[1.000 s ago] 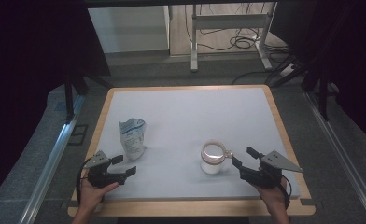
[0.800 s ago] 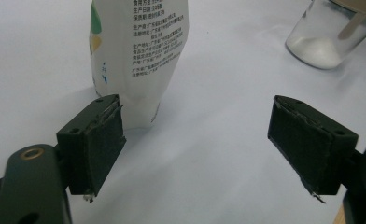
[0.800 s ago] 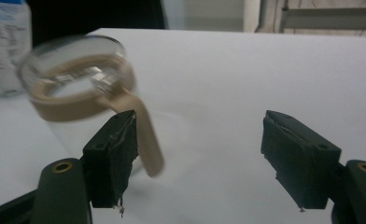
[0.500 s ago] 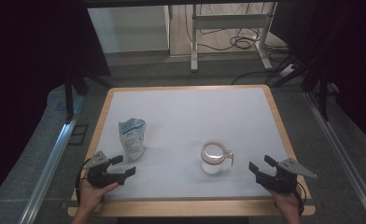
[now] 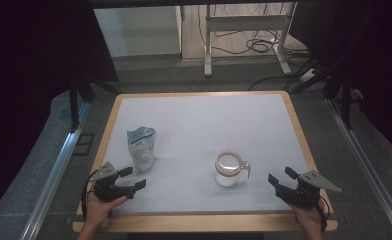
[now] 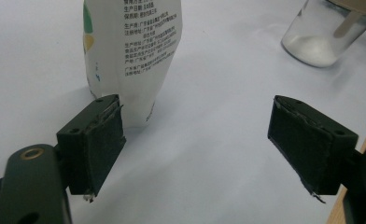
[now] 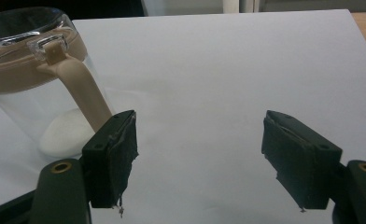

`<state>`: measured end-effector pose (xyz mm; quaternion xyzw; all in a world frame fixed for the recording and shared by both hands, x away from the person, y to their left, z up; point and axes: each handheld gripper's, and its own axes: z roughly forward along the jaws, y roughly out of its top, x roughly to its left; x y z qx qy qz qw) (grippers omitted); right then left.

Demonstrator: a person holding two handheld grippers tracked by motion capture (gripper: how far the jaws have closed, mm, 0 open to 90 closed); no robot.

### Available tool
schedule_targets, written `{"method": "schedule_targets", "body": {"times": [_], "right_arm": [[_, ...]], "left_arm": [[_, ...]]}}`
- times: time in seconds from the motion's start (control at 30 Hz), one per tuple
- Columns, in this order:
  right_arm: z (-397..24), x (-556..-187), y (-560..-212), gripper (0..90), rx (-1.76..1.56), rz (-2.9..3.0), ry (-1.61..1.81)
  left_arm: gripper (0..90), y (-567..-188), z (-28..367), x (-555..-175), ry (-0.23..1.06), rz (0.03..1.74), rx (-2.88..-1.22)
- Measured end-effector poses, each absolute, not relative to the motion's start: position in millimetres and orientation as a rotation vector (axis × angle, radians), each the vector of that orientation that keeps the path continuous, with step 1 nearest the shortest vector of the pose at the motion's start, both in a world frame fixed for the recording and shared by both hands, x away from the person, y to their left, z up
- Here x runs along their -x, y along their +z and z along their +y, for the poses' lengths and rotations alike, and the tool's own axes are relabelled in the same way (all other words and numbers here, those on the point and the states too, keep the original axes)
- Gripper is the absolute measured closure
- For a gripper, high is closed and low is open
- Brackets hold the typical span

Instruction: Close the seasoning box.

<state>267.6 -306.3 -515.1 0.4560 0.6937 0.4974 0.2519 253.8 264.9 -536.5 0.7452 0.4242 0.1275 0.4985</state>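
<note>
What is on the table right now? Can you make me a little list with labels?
table: white top with a wooden rim
pouch: white printed pouch, standing upright on the left part
jar: clear glass jar with a tan lid band and latch, white powder at the bottom
left hand-held gripper: open, holding nothing, near the pouch
right hand-held gripper: open, holding nothing, beside the jar, apart from it
</note>
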Motion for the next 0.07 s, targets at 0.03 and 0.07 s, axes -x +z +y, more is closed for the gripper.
{"method": "schedule_targets", "body": {"times": [0.03,0.07], "right_arm": [[-306.6,-267.7,-515.1,27.2,-1.24,1.888,1.353],[-306.6,-267.7,-515.1,27.2,-1.24,1.888,1.353]], "left_arm": [[18.5,-536.5,264.9,-253.8,0.309,1.027,-1.803],[18.5,-536.3,264.8,-253.8,0.309,1.027,-1.801]]}}
